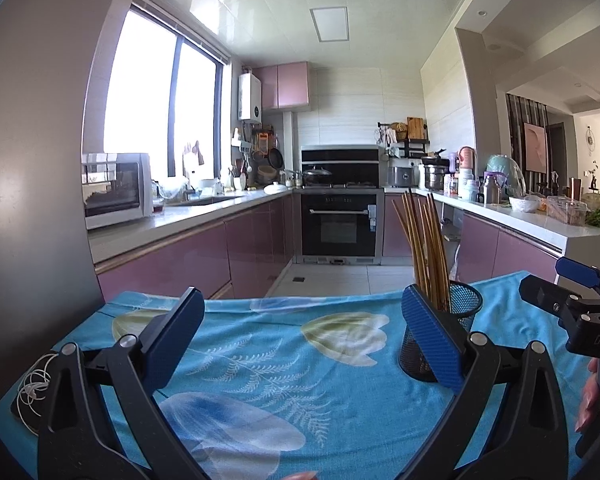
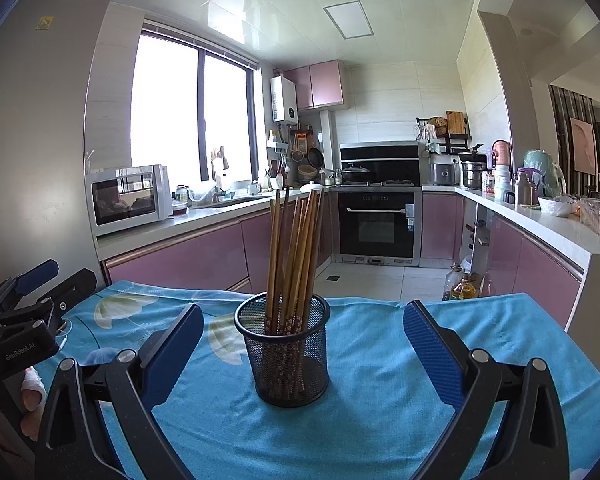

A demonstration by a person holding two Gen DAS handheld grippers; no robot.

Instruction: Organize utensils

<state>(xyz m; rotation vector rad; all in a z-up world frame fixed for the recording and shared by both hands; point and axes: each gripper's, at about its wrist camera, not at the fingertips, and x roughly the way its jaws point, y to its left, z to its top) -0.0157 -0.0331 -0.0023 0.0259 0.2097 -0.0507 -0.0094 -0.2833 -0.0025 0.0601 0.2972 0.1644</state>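
**Chopsticks stand in the mesh cup, both grippers released**

The bundle of thin brown wooden chopsticks (image 2: 294,256) stands upright, a little fanned out, in the round black wire-mesh cup (image 2: 286,354). In the right wrist view the cup sits ahead of the right gripper (image 2: 303,350), between the lines of its two blue-padded fingers (image 2: 434,354) but not touched by them. The fingers are spread wide and hold nothing. The left gripper (image 1: 306,336) is also released and empty; in its view the cup is partly hidden behind its right finger, off to the side.

I judge the chopsticks to be light, stiff and smooth, so a single one may slip or turn between the pads. The best place to take hold is probably the upper part of the sticks, above the rim of the cup, with the pads across the shaft. The cup itself looks light and could tip or slide on the blue flower-printed cloth (image 2: 380,400) if the sticks are pulled sideways; the cloth is soft and may wrinkle.

Around: a white earphone cable (image 1: 34,390) lies on the cloth beyond the left finger of the left gripper, well apart from the cup. Between the right fingers and the cup nothing stands in the way. The two grippers are near each other, so they could collide.
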